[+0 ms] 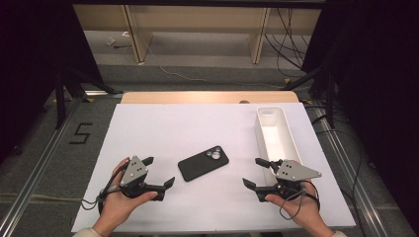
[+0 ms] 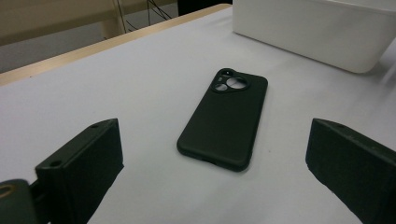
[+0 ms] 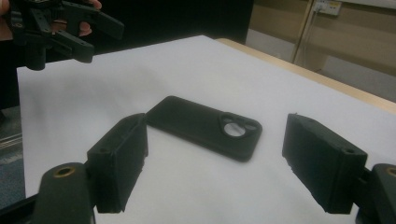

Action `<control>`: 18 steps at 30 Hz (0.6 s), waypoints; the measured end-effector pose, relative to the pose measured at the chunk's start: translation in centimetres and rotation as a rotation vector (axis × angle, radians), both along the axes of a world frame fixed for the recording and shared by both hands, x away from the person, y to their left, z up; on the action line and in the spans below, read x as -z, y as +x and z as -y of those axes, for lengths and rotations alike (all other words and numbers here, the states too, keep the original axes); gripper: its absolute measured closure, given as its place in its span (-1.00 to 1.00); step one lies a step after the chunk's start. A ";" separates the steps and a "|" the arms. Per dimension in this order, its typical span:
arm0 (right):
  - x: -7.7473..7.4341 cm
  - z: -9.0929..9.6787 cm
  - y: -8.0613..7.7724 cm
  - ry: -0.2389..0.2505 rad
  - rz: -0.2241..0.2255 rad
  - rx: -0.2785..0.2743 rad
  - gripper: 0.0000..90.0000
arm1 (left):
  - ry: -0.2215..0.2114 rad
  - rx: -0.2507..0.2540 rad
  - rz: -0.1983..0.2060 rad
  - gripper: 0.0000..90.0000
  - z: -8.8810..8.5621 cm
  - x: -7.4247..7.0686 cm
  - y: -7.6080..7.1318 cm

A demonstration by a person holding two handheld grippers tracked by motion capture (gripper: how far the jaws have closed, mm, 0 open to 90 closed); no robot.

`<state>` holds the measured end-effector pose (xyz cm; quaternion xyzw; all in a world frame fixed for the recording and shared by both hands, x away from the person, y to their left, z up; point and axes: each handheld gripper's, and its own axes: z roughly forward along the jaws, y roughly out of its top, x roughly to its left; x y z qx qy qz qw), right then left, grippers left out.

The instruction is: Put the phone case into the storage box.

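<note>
A black phone (image 1: 203, 163) lies flat, camera side up, in the middle of the white table top (image 1: 163, 128). My left gripper (image 1: 159, 172) sits to its left, open and empty, jaws pointing at the phone (image 2: 224, 119). On the other side my right gripper (image 1: 256, 172) is open too, with nothing between its jaws; it faces the phone (image 3: 205, 126) from the right. Neither gripper touches the phone. In the right gripper view the left gripper (image 3: 95, 32) shows far off at the top left.
A long white bin (image 1: 276, 136), nothing showing inside, stands along the table's right side, just beyond my right gripper; its wall (image 2: 317, 32) is behind the phone. The wooden table edge (image 1: 207, 97) runs along the back. Floor rails flank the table.
</note>
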<state>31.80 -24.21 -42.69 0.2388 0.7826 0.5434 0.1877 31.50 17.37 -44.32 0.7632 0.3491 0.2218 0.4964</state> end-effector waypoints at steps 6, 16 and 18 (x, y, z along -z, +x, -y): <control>0.0 0.0 0.0 0.000 -0.001 -0.001 -0.48 | 0.000 -0.003 0.000 -0.92 0.0 0.0 0.0; 0.0 -0.2 0.0 0.000 0.002 0.001 -0.47 | 0.016 -0.089 0.045 -0.19 0.3 -0.7 1.0; 0.1 -0.2 0.1 -0.001 0.002 0.002 -0.47 | 0.007 -0.122 0.040 0.18 0.3 -0.9 1.8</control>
